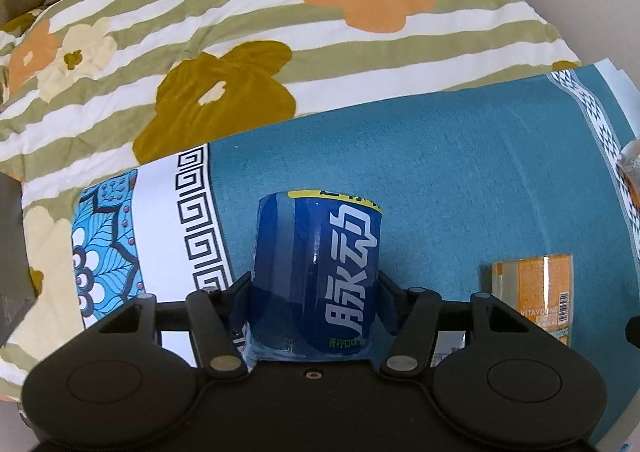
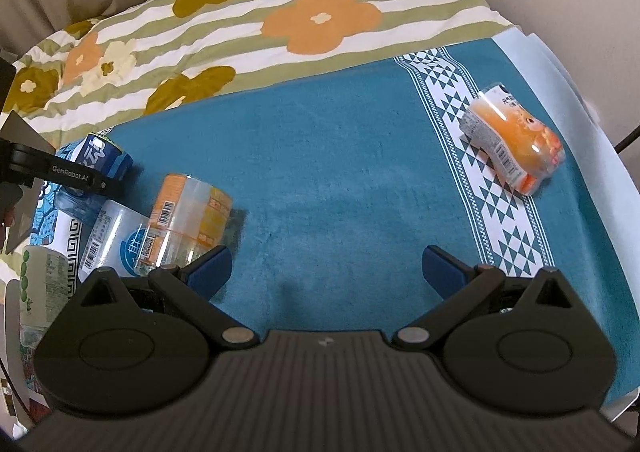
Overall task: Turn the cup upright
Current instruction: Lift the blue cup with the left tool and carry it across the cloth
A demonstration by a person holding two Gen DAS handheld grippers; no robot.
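Note:
My left gripper is shut on a dark blue cup with white Chinese lettering and a yellow rim, held over the teal cloth. The same blue cup shows at the far left of the right wrist view, clamped by the left gripper. My right gripper is open and empty above the teal cloth. An orange-labelled cup lies on its side at the right on the patterned border.
An orange and clear cup, a clear white-labelled cup and a green-labelled cup stand clustered at the left. An orange cup stands to the right of the blue cup. A flowered striped quilt lies behind.

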